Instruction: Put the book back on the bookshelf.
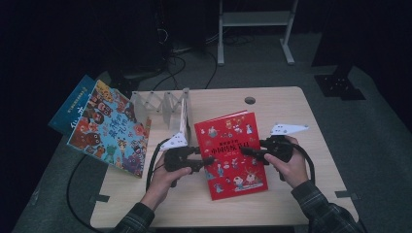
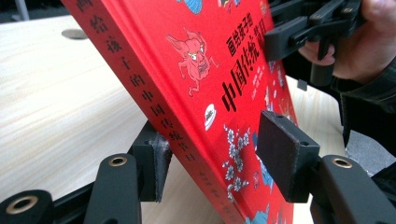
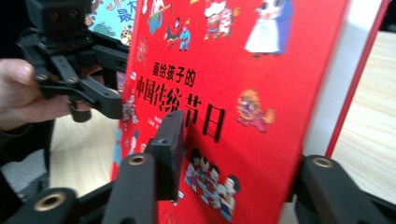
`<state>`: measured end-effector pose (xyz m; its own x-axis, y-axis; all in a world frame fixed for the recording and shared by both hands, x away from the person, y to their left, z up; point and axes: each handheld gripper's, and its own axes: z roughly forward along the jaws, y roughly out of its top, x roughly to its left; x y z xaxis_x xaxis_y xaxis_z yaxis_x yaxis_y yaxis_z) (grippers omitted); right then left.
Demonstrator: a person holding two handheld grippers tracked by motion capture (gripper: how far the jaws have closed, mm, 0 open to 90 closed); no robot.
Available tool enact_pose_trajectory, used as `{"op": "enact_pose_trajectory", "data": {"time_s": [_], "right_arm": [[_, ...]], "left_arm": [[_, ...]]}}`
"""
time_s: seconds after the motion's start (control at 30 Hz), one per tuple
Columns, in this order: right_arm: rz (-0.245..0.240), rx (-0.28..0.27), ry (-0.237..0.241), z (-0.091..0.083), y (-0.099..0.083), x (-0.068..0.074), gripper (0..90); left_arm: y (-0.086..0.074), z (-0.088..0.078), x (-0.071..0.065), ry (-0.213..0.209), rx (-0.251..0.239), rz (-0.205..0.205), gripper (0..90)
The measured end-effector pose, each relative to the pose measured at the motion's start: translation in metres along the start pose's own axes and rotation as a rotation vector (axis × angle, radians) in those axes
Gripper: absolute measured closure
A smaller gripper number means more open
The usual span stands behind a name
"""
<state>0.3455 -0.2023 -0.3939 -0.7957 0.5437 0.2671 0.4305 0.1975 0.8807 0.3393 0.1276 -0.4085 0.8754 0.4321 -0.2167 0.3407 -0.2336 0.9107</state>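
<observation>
Leftmost, at frame's left edge: colourful picture book (image 1: 111,128) propped over blue book (image 1: 69,106), hanging past wooden table (image 1: 291,109) edge. Centre-left: white folding rack (image 1: 163,104). Just below: left gripper (image 1: 206,160), jaws half apart, straddling spine edge of red book (image 1: 232,154); lower pad against back cover, upper pad clear of front. Centre: red book tilted, raised off tabletop. Right: right gripper (image 1: 245,151), jaws partly apart around opposite edge; pad contact unclear.

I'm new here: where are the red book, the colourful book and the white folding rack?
red book (image 1: 232,154), high view, front cover.
colourful book (image 1: 112,128), high view, cover's middle.
white folding rack (image 1: 158,103), high view, zigzag side.
</observation>
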Motion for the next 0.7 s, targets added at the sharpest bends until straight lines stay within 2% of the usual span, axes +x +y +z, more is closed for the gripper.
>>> {"op": "enact_pose_trajectory", "data": {"time_s": [0.1,0.2,0.37,0.4,0.47,0.6,0.7], "right_arm": [[-0.002,-0.016,-0.009,0.001,-0.002,0.000,49.5],[-0.006,-0.022,-0.016,0.000,-0.003,0.001,49.3],[-0.027,-0.034,-0.022,0.001,-0.005,0.004,46.3],[-0.034,-0.032,-0.016,0.001,-0.005,0.005,46.1],[-0.056,-0.022,-0.021,0.003,-0.005,0.010,45.8],[-0.087,-0.020,-0.027,0.004,-0.005,0.016,45.6],[-0.091,-0.025,-0.030,0.005,-0.005,0.017,44.6]], "left_arm": [[0.002,0.001,-0.002,0.002,-0.004,0.014,45.4],[0.002,0.001,-0.002,-0.008,-0.015,0.004,45.3],[0.005,0.005,-0.003,-0.060,-0.029,-0.006,45.1],[0.005,0.006,-0.004,-0.054,-0.018,0.009,45.0],[0.006,0.007,-0.005,-0.051,-0.013,0.012,45.1],[0.007,0.004,-0.002,-0.053,-0.030,-0.003,53.1],[0.009,0.001,-0.001,-0.069,-0.035,-0.023,57.9]]}}
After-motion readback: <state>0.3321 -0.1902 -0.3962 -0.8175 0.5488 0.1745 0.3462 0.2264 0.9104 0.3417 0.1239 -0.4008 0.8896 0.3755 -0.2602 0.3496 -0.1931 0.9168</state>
